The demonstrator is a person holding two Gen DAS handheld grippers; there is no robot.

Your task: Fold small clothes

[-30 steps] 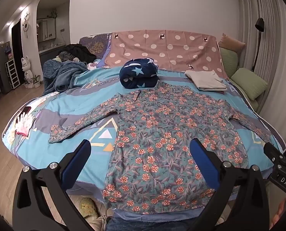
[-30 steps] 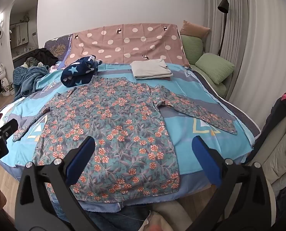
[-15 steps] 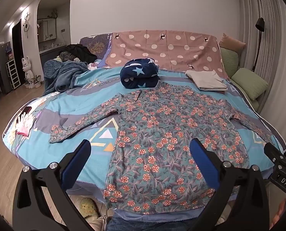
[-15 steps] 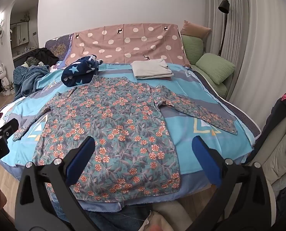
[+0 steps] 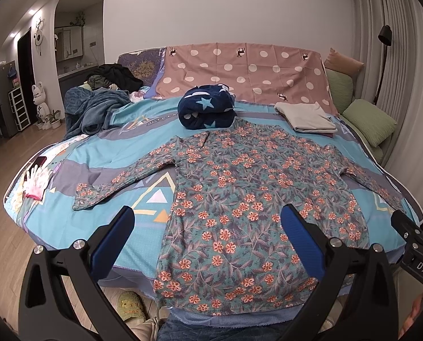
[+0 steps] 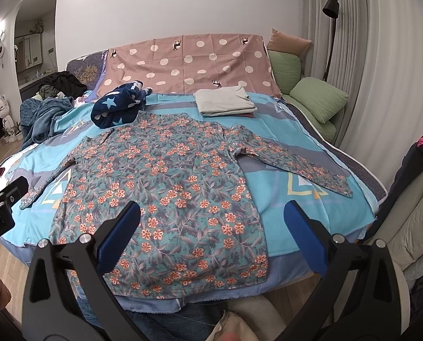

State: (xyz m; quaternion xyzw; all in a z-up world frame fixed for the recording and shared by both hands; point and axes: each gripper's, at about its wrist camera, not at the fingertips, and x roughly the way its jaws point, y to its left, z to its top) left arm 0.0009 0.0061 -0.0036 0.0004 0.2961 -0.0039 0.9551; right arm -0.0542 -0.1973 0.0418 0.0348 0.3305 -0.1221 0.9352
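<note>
A long-sleeved teal shirt with orange flowers (image 5: 248,199) lies flat on the turquoise-covered bed (image 5: 120,153), both sleeves spread wide. The left claw (image 5: 207,233) and right claw (image 6: 211,227) hover above its hem, jaws spread wide, holding nothing.

Long-sleeved floral shirt in teal and orange (image 5: 239,199): lower hem partly covered by the blue-padded fingers (image 5: 299,238) of the left tool (image 5: 207,237).
Same shirt's right cuff: hidden behind the black body of the right tool (image 5: 416,244) at the left view's edge.
Dark red folded item (image 6: 244,116) under the pale grey folded cloth (image 6: 224,102): only an edge shows; kind cannot be told.
Green slipper (image 5: 131,305) on the floor: mostly hidden by the left tool's frame.
Shelf items beyond the arched doorway (image 5: 69,45): too small to identify.
</note>
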